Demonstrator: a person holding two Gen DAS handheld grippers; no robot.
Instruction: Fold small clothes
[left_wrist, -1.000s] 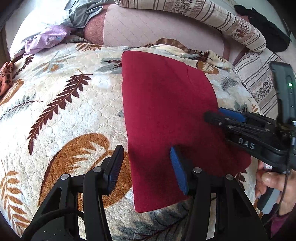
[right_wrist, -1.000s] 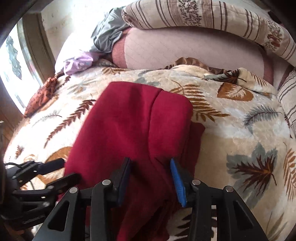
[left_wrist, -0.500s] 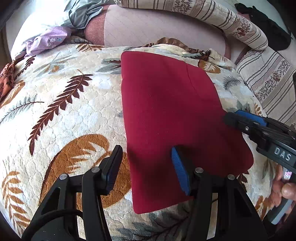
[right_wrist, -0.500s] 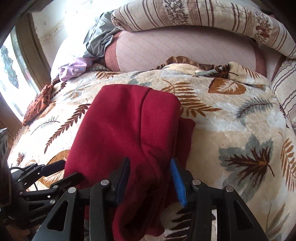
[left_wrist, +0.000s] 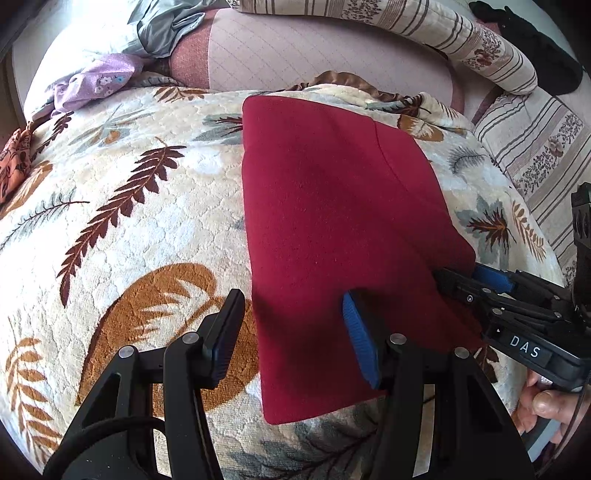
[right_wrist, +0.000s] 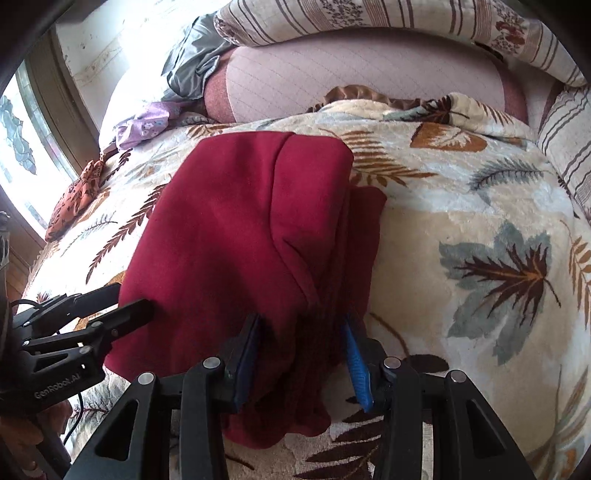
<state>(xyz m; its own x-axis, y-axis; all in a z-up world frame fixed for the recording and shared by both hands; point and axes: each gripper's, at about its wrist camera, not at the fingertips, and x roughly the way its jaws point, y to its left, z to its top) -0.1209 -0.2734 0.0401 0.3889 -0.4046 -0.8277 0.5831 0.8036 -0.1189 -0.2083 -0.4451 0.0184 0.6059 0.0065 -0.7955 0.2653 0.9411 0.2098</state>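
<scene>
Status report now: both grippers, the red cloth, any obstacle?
Left gripper open over red cloth's left edge. Right gripper straddles bunched right edge; grip unclear. Nothing in the way.

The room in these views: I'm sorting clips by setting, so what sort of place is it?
Most likely a bedroom. The red garment lies on a leaf-patterned blanket over a bed, with a striped rolled quilt behind and a window alongside.

Home bedroom, leaf-print blanket (left_wrist: 122, 221) over a bed, striped quilt (left_wrist: 424, 29), window (right_wrist: 22, 147), strewn clothes
</scene>
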